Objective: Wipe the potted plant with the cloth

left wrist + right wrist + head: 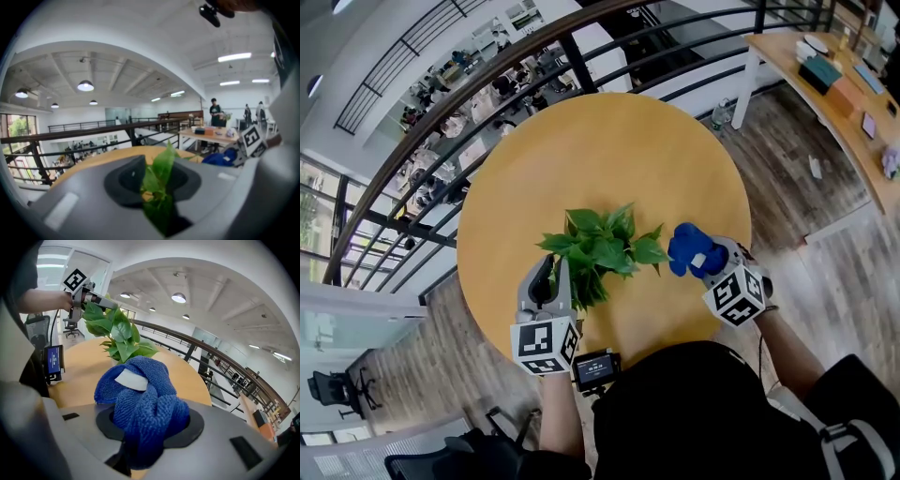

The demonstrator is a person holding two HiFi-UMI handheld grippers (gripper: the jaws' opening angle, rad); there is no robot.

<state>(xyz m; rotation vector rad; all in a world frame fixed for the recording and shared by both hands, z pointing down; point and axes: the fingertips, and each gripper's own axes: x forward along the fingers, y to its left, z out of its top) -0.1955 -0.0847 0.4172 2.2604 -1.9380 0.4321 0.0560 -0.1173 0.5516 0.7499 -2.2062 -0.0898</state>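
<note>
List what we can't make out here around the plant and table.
- Pot: in the head view, covered by the plant's leaves; in the right gripper view, behind the cloth.
- Small screen at the table edge: text too small, head view.
- Desk items: too small, head view.

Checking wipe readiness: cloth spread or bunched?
Bunched. The blue cloth is wadded into a ball, pinched in the right gripper.
</note>
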